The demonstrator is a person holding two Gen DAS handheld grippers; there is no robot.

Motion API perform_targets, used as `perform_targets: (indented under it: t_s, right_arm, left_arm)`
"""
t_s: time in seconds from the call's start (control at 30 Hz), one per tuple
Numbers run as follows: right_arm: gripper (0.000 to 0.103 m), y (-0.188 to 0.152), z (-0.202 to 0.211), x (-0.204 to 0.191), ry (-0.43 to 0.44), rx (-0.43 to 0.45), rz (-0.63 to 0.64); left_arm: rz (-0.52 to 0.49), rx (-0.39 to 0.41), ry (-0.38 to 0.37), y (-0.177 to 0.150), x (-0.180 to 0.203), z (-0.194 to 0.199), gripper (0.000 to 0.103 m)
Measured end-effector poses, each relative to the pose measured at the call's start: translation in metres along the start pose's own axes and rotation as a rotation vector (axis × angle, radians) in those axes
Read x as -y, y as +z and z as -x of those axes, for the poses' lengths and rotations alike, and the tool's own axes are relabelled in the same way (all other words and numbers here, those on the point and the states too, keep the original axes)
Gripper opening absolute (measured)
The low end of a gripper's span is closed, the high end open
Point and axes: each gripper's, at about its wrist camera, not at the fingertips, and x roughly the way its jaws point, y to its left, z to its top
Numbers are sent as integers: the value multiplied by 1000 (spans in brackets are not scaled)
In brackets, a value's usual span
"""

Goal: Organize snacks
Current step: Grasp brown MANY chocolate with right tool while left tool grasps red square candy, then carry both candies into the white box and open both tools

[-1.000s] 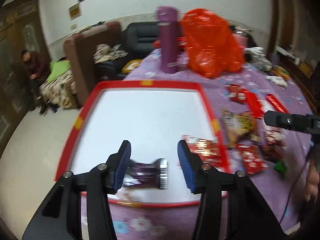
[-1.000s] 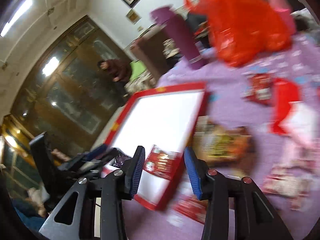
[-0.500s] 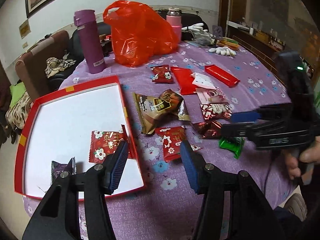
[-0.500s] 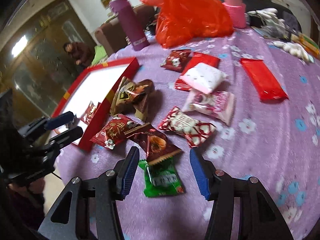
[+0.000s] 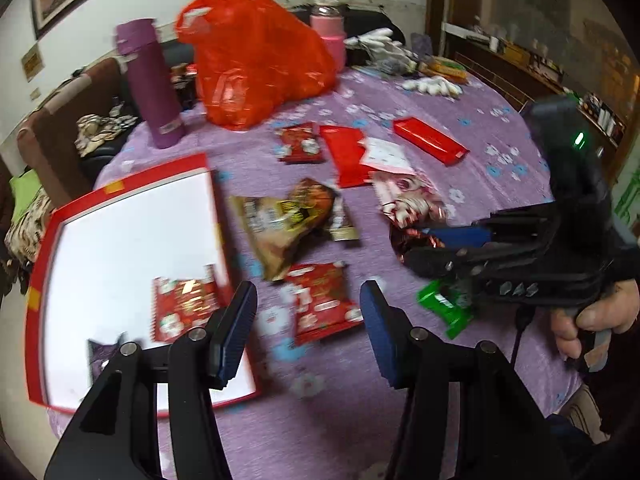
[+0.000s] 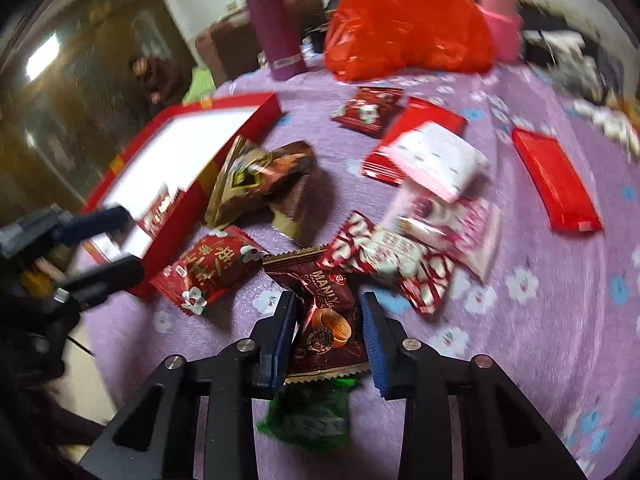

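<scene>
A counter (image 5: pixel 500 152) under a purple flowered cloth carries everything. At its left edge lies a red tray (image 5: pixel 38 264). Behind stand a purple flask (image 5: pixel 150 84) and a pink flask (image 5: pixel 332 36), with a red bag (image 5: pixel 256 60) between them. Loose packets are scattered across the cloth: a brown bag (image 5: pixel 288 224), a red packet (image 5: pixel 324 300), a green packet (image 5: pixel 444 304), a long red bar (image 5: pixel 430 140) and others.

Snack packets (image 6: pixel 384 256) crowd the tabletop (image 6: pixel 560 320) centre. Bare cloth lies open toward 3 o'clock. The red tray (image 5: pixel 40 272) blocks 9 o'clock; the orange bag (image 5: pixel 256 60) and purple flask (image 5: pixel 150 84) stand at 12.
</scene>
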Motion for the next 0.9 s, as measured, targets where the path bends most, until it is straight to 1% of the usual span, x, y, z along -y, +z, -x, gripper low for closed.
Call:
perform_targets:
  t_s: [0.1, 0.17, 0.23, 0.3, 0.37, 0.47, 0.57, 0.63, 0.7, 0.9]
  right_arm:
    - [33, -5, 19, 27, 118, 56, -98]
    - [33, -6, 26, 47, 179, 101, -168]
    - [33, -9, 29, 64, 222, 141, -221]
    - [34, -10, 26, 79, 264, 136, -293]
    - [34, -10, 26, 86, 292, 146, -328]
    - [34, -6, 33, 91, 325, 183, -350]
    - [34, -6, 39, 96, 361, 217, -375]
    - [35, -7, 38, 97, 365, 219, -380]
    - [35, -8, 37, 96, 362, 214, -384]
    - [35, -10, 35, 95, 345, 209, -376]
  left_arm:
    - [-16, -32, 6, 6, 11, -15, 52]
    - [4, -53, 10, 8, 9, -26, 52]
    - [41, -79, 18, 8, 4, -36, 52]
    - [52, -98, 2, 7, 3, -43, 52]
    - [36, -106, 2, 4, 7, -46, 52]
    - [21, -124, 2, 0, 12, -53, 52]
    - [74, -146, -17, -3, 4, -61, 49]
    - [86, -133, -19, -1, 2, -61, 44]
    - [92, -123, -18, 0, 1, -61, 36]
    - [91, -82, -8, -6, 3, -57, 31]
